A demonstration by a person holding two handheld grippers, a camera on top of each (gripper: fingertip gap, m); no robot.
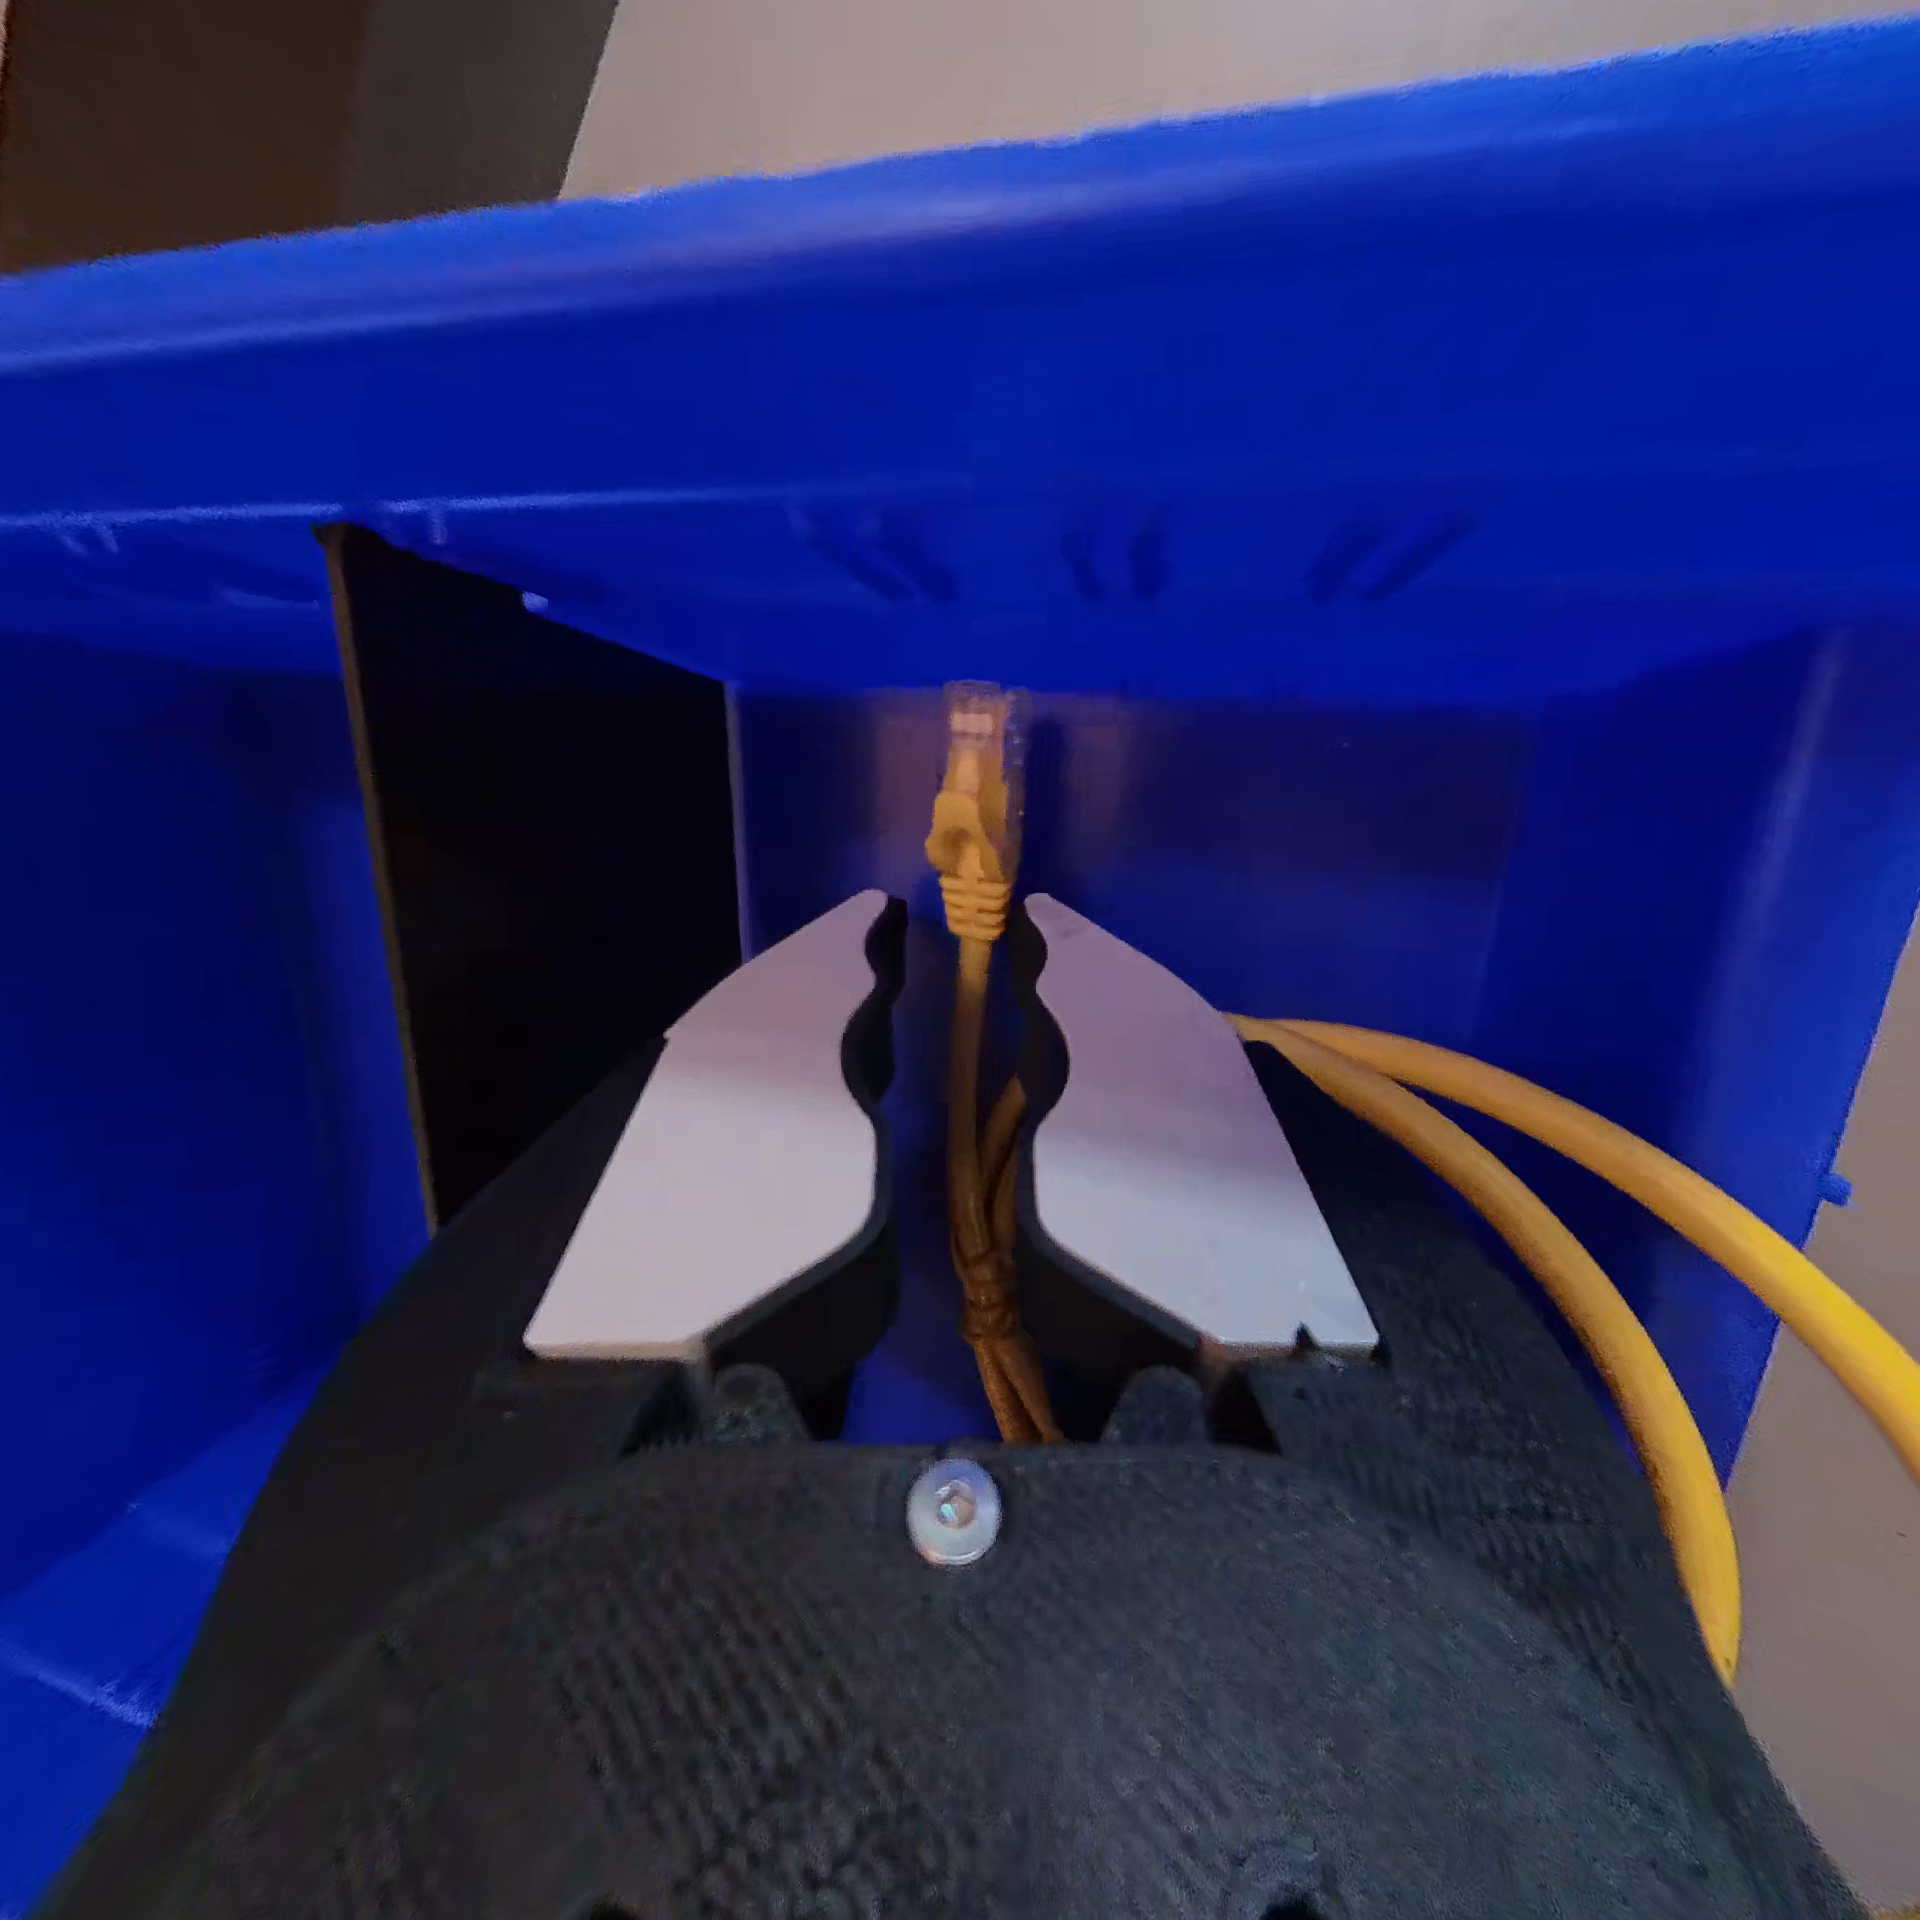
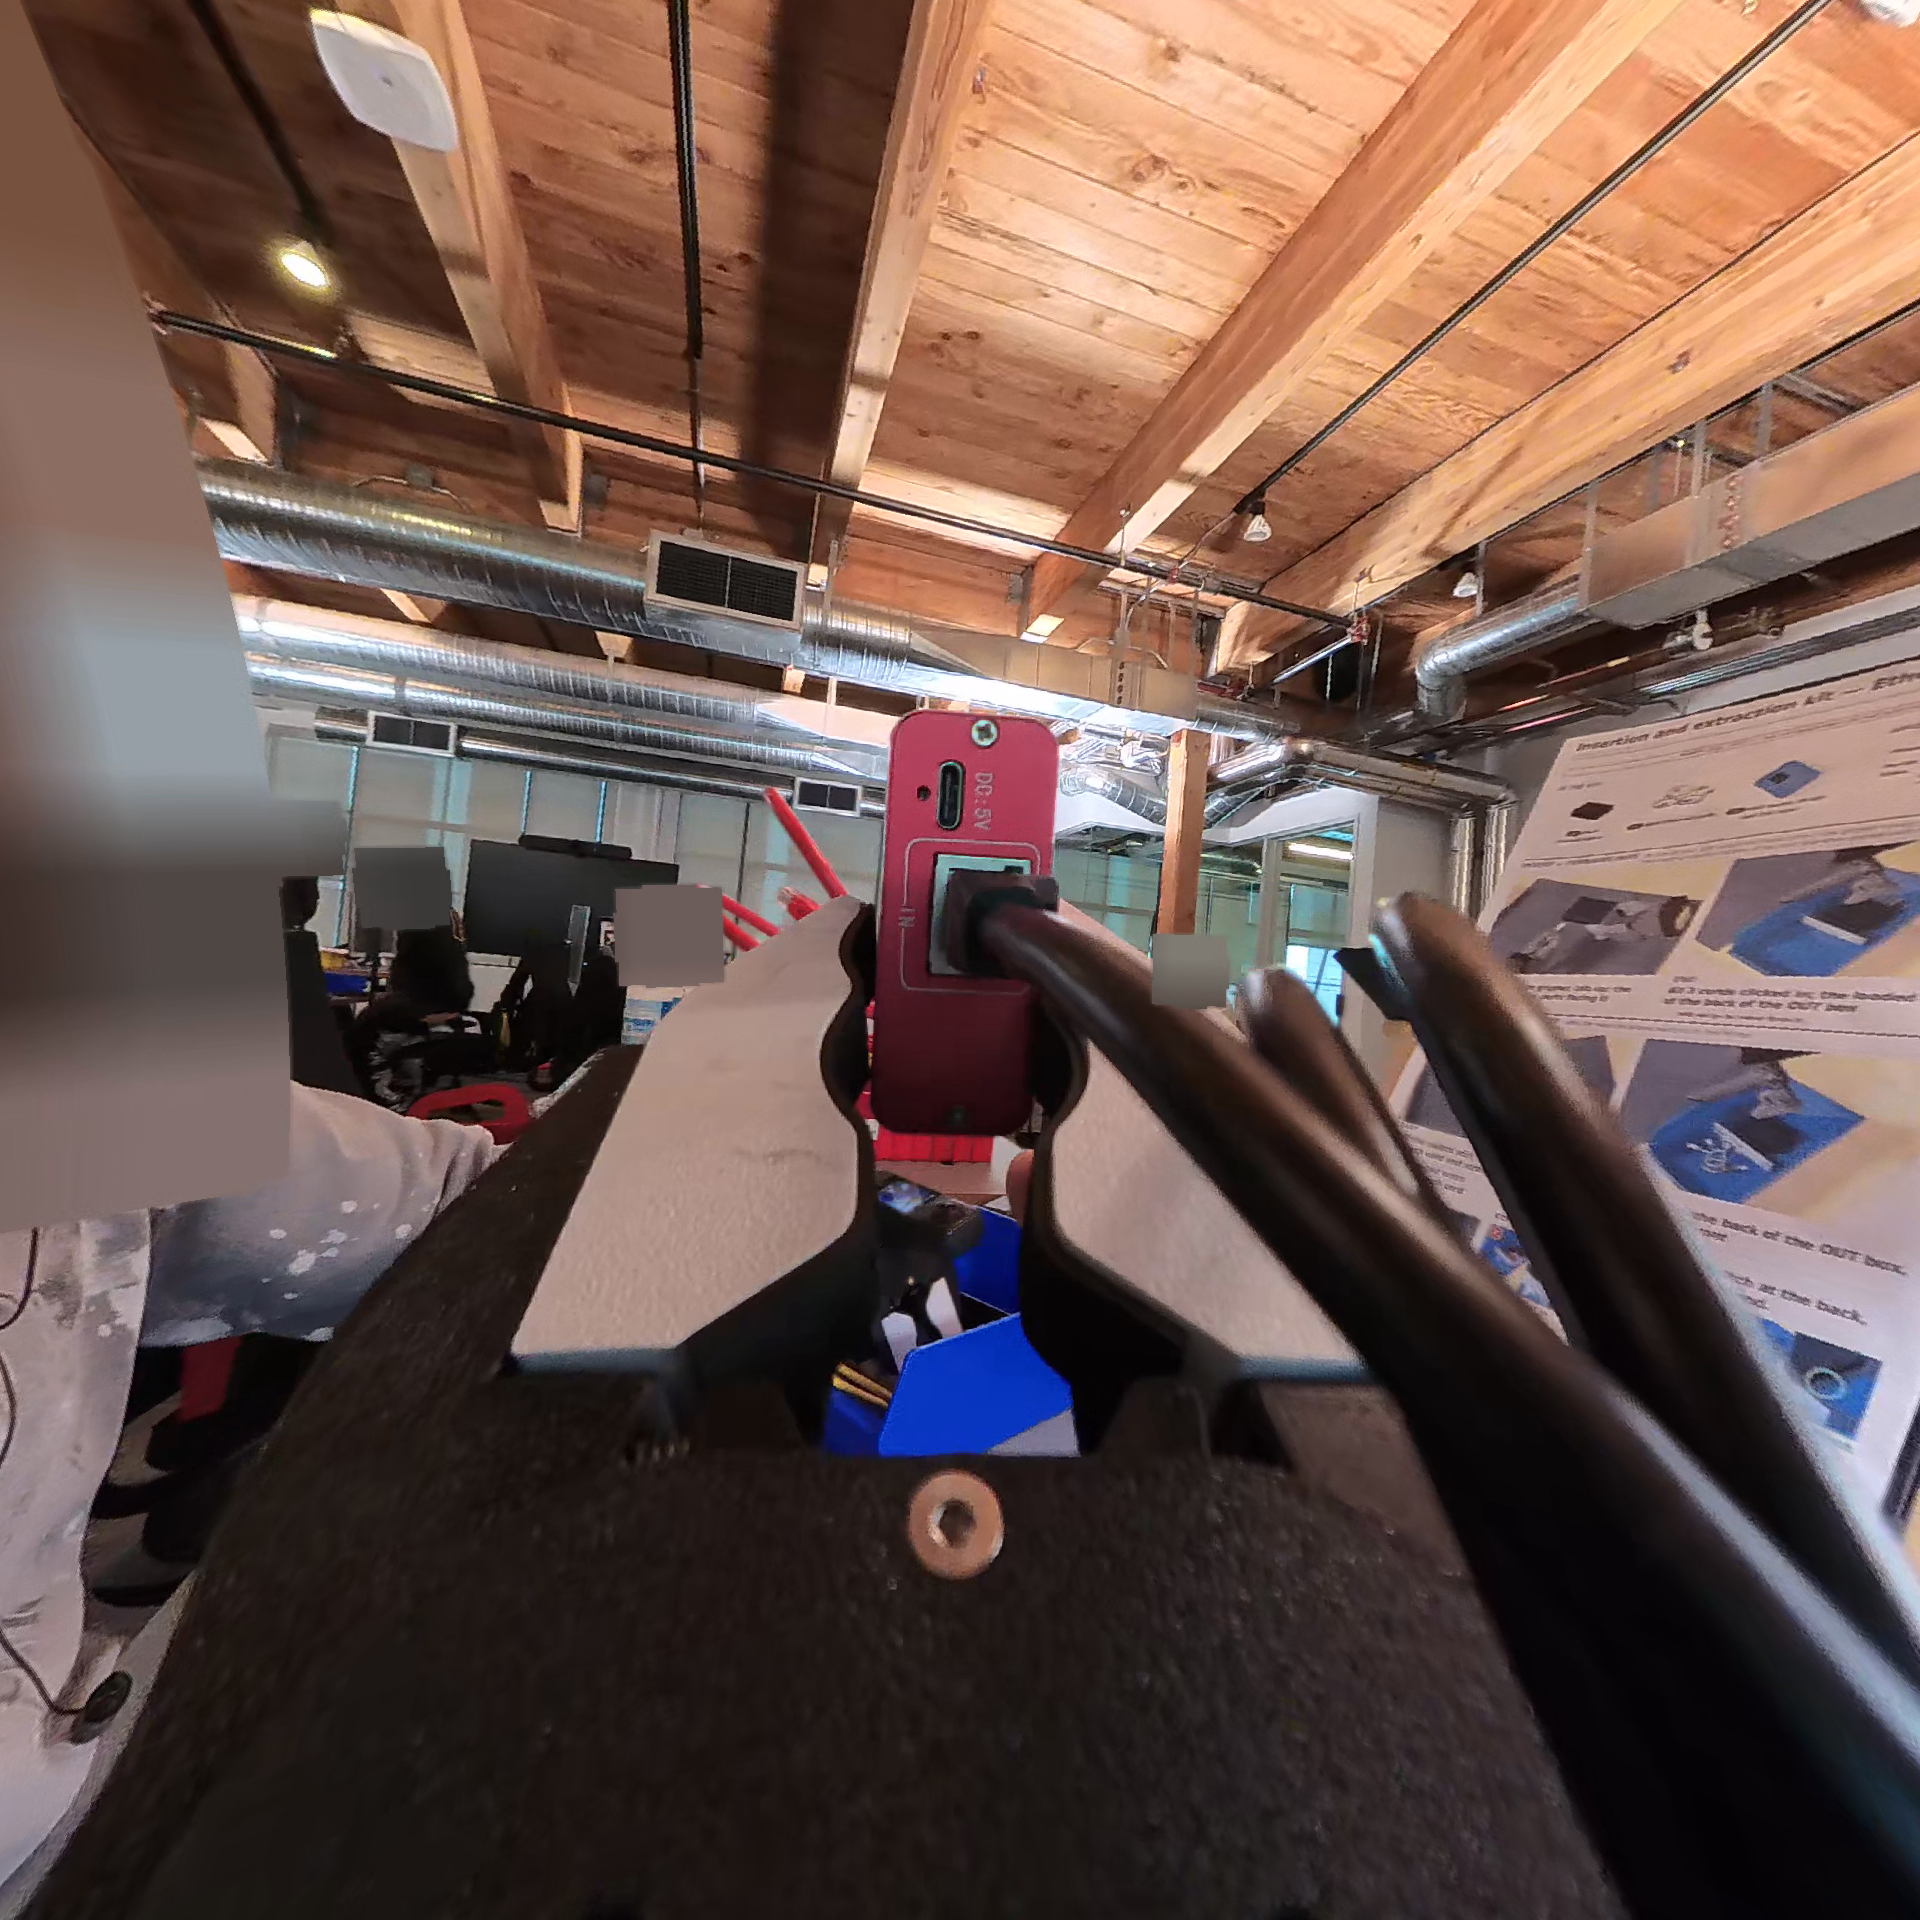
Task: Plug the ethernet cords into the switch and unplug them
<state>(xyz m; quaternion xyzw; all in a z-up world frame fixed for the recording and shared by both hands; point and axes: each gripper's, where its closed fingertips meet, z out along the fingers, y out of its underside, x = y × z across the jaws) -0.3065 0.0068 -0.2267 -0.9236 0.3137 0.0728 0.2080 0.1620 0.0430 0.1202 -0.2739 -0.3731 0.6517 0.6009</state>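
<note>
The left claw (image 1: pixel 964 914) points into a blue bin (image 1: pixel 1039 436). Its two grey fingers (image 1: pixel 727 1143) stand a little apart, and a yellow cord (image 1: pixel 975 997) runs up the gap between them without clearly touching either. The cord's plug (image 1: pixel 971 790) sticks out just past the fingertips, close to the bin's back wall. Further yellow loops (image 1: pixel 1558 1174) curve away to the right of the claw. A black divider (image 1: pixel 540 883) stands inside the bin, left of the claw.

The right claw (image 2: pixel 956 935) is raised toward a wooden ceiling (image 2: pixel 1039 260) and is clamped on a red switch (image 2: pixel 961 987), held upright between the fingertips with its port end facing the camera. A black cord (image 2: pixel 1122 1018) is plugged into the square port and runs back over the right finger. More black cords (image 2: pixel 1507 1091) lie to the right of it. Below the claw, seen through the gap, is a blue box (image 2: pixel 966 1392). A printed sheet (image 2: pixel 1714 987) stands at far right.
</note>
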